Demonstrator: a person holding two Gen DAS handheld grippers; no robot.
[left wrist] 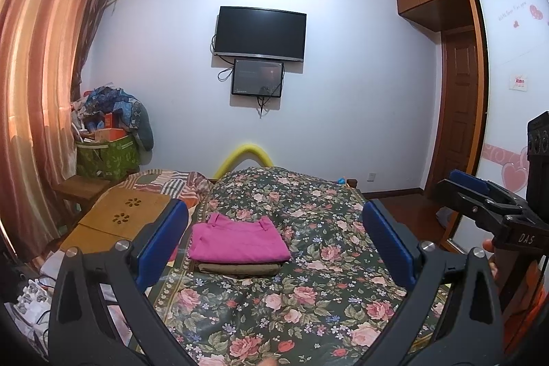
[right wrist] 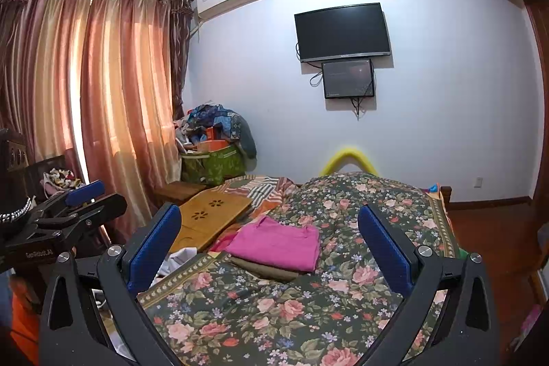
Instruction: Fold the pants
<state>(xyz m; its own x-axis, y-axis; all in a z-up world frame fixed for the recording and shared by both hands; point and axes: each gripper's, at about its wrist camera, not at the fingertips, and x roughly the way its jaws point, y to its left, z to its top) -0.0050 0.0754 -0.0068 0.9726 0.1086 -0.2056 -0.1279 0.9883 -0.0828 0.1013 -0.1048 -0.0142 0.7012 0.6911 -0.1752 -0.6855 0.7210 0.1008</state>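
Item: my left hand-held gripper [left wrist: 274, 235], blue pads standing wide apart, gripping nothing, hovering above the bed. Item: my right hand-held gripper [right wrist: 269, 239], likewise spread apart and carrying nothing. Item: pink pants [left wrist: 238, 242], folded into a neat rectangle, lying on top of folded olive-brown pants [left wrist: 240, 268]; the stack is resting on the floral bedspread [left wrist: 308, 304] toward the bed's left side. Item: wooden lap tray [right wrist: 209, 218], sitting just beside the stack, to its left.
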